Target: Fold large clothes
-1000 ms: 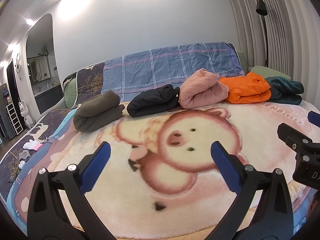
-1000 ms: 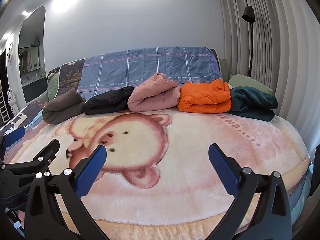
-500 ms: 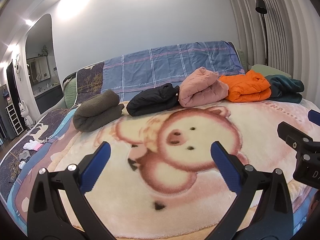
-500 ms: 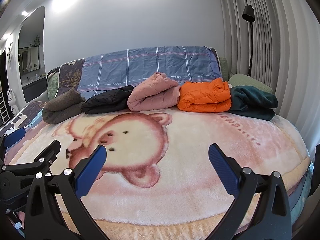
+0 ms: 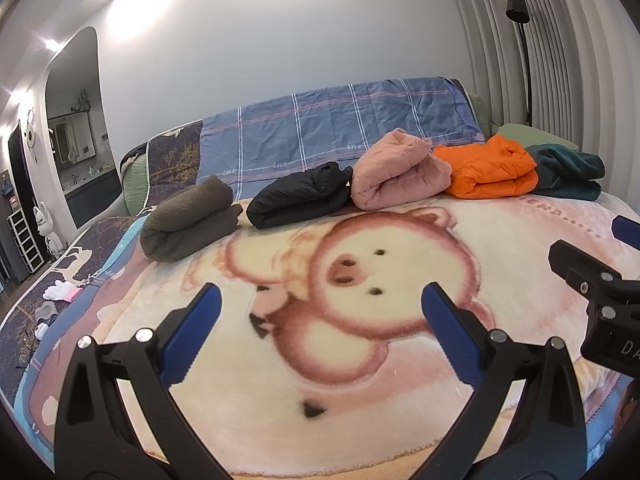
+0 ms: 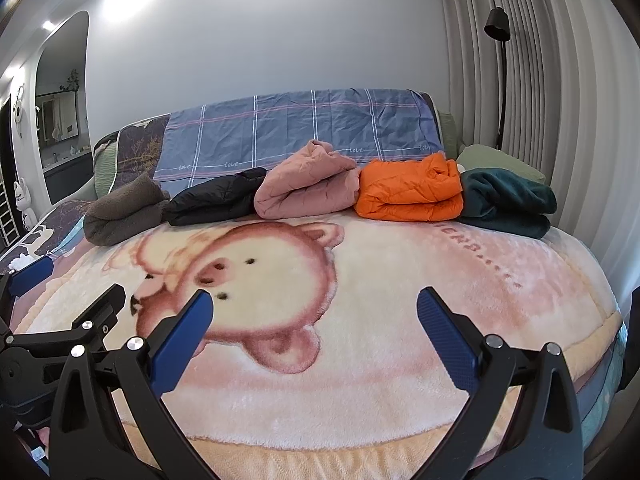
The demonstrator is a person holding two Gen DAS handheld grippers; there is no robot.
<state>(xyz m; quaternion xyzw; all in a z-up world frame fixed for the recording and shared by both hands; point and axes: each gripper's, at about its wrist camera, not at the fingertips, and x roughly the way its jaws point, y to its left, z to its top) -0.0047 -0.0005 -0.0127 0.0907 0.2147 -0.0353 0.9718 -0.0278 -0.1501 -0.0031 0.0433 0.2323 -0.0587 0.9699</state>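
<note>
Behind the bed a plain grey wall rises, and over the bed lies a plush cream and pink blanket with a piglet print. Five folded garments sit in a row in the upper middle of the frame: an olive fleece roll, a black padded jacket, a pink quilted bundle, an orange padded jacket and a dark teal fleece. Both the left gripper and the right gripper hang released, with jaws wide apart and nothing between them, low in the frame and well apart from the row. I judge the folding is between garments or finished; the next move calls for reaching forward to a garment.
</note>
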